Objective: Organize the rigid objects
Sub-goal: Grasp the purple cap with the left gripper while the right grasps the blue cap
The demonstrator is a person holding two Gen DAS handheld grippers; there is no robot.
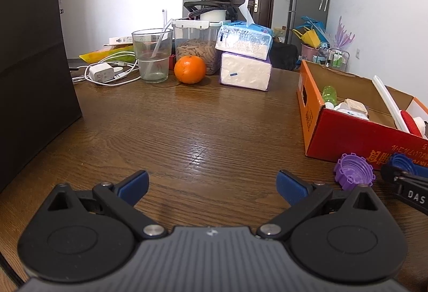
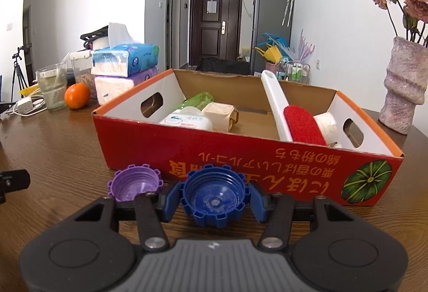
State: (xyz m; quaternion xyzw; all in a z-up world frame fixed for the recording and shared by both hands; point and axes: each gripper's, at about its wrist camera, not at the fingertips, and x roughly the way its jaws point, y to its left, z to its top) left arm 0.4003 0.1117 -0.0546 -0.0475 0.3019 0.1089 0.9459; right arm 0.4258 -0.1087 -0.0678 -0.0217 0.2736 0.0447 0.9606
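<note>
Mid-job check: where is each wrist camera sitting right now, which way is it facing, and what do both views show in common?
Left wrist: low over the brown wooden table, facing the far door; its own open left gripper, empty.
Right wrist: low, facing the red cardboard box; right gripper pads against the blue ridged plastic cap.
Shared: box, purple ridged plastic cap, orange fruit.

A dark blue cap (image 2: 215, 198) and a purple cap (image 2: 135, 182) are seen before a red box (image 2: 240, 155) lettered in orange, a green striped pumpkin printed on it; the bench (image 1: 187, 131) is brown wood grain
</note>
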